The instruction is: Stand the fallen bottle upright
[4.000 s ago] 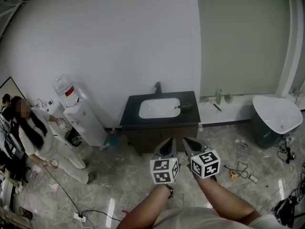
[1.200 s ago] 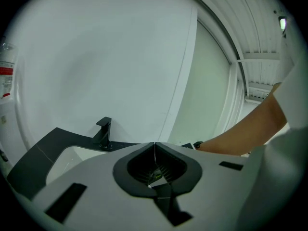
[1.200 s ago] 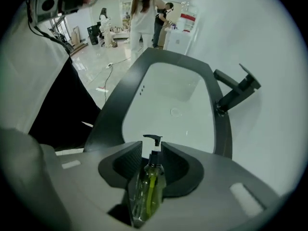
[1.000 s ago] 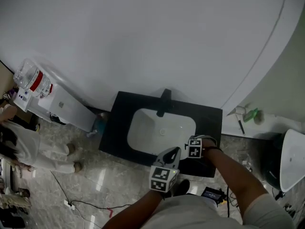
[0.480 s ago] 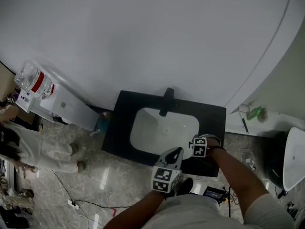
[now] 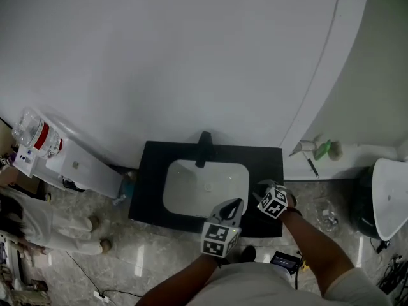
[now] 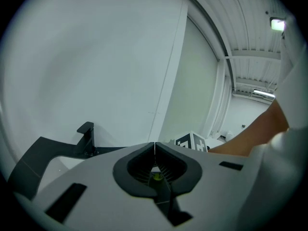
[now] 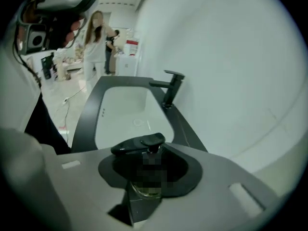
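Right tool (image 6: 263, 189) jaws closing round bottle (image 8: 139, 144), above black counter (image 6: 146, 174), white wall (image 6: 159, 56).

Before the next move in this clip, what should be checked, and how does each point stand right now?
1. Bottle between the right tongs: ok. Its pump head shows between the jaws, which are closing.
2. Bottle standing upright on the countertop: not ok. It is in the tongs, off the top.
3. Bottle's tilt and base: cannot tell. The tongs hide its body.
4. Left tongs free: ok. The jaws are together, with nothing between.
5. Bare countertop right of the basin: ok.
6. Faucet apart from both tongs: ok.
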A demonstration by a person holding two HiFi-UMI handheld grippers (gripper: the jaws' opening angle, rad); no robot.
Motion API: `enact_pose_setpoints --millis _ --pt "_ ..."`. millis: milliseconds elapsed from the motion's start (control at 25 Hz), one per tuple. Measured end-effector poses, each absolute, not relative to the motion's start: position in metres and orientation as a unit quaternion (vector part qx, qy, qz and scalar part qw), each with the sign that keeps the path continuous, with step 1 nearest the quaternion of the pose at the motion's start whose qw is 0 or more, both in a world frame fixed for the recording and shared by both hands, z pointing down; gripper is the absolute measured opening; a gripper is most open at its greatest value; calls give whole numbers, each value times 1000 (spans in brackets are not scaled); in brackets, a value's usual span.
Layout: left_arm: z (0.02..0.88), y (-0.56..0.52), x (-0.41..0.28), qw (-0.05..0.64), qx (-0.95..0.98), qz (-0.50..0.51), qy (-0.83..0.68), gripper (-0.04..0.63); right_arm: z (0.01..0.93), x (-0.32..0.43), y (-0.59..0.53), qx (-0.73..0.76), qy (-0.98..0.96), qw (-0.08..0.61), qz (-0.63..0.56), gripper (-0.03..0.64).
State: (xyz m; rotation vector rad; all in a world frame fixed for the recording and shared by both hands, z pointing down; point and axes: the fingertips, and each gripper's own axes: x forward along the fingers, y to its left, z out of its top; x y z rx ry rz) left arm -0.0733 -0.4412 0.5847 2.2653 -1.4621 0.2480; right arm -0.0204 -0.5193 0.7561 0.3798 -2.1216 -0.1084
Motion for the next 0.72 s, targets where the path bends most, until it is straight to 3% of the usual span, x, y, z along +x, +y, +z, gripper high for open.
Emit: enact_pose_setpoints --millis 360,720 --pt "567 -456 -18 189 851 103 -479 9 748 51 -541 338 -862 366 94 118" --pt "561 -464 -18 188 856 99 -472 9 743 57 -527 348 -853 375 102 159"
